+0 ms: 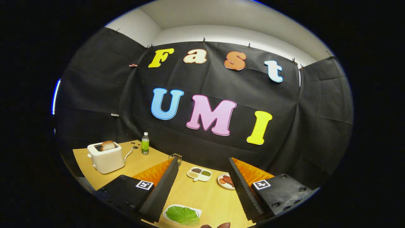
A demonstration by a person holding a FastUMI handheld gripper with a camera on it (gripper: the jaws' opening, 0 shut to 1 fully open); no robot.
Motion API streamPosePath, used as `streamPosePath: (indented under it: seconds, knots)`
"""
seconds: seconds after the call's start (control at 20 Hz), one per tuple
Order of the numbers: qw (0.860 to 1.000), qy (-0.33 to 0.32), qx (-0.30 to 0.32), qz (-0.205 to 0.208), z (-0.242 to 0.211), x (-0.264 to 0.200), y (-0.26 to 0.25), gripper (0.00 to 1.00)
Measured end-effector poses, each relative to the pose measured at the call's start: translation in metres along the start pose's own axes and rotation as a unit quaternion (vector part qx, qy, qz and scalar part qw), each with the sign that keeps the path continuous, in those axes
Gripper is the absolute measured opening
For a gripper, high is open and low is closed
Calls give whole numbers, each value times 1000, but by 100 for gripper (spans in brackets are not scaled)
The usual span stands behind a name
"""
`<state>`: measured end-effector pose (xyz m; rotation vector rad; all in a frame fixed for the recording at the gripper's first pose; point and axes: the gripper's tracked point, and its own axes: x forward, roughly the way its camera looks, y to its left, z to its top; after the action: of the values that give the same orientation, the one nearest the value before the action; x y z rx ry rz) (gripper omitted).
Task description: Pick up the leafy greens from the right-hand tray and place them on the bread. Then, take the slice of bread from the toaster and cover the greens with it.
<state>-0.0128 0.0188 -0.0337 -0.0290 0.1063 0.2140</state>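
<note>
Counter (196, 193): wooden top.
Toaster (106, 157): white, far left, one bread slice (108, 145) standing in its slot.
Hand-held gripper (202, 183): fingers spread wide, gripping nothing; square marker tags on both finger mounts.
Leafy greens (183, 215): on a white tray (198, 210), low between the fingers.
Divided dish (199, 174) and small plate (222, 183): beyond the fingers.
Bottle (145, 143): green label, unreadable, right of toaster.
Fingertip (223, 225): person's, beside the tray.

Fisheye camera above table (202, 193) faces the booth wall (221, 152).

Wooden table (202, 193), toaster (106, 157), bottle (145, 143), divided dish (199, 174), greens tray (182, 214), plate (226, 181) perhaps of meat
</note>
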Motion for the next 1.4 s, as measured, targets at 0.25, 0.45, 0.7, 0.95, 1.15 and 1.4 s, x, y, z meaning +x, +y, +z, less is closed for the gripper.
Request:
streamPosePath:
  seconds: [0.25, 0.45, 0.7, 0.95, 1.15, 1.4]
  knots:
    - [988, 132, -6, 80, -85, 6, 17, 98]
    - [967, 227, -22, 118, -161, 9, 24, 98]
    - [924, 346, 8, 164, -256, 1, 49, 96]
    - [890, 421, 15, 178, -318, 5, 62, 86]
    - [872, 451, -1, 190, -342, 12, 68, 82]
    - [850, 490, 7, 195, -364, 13, 73, 69]
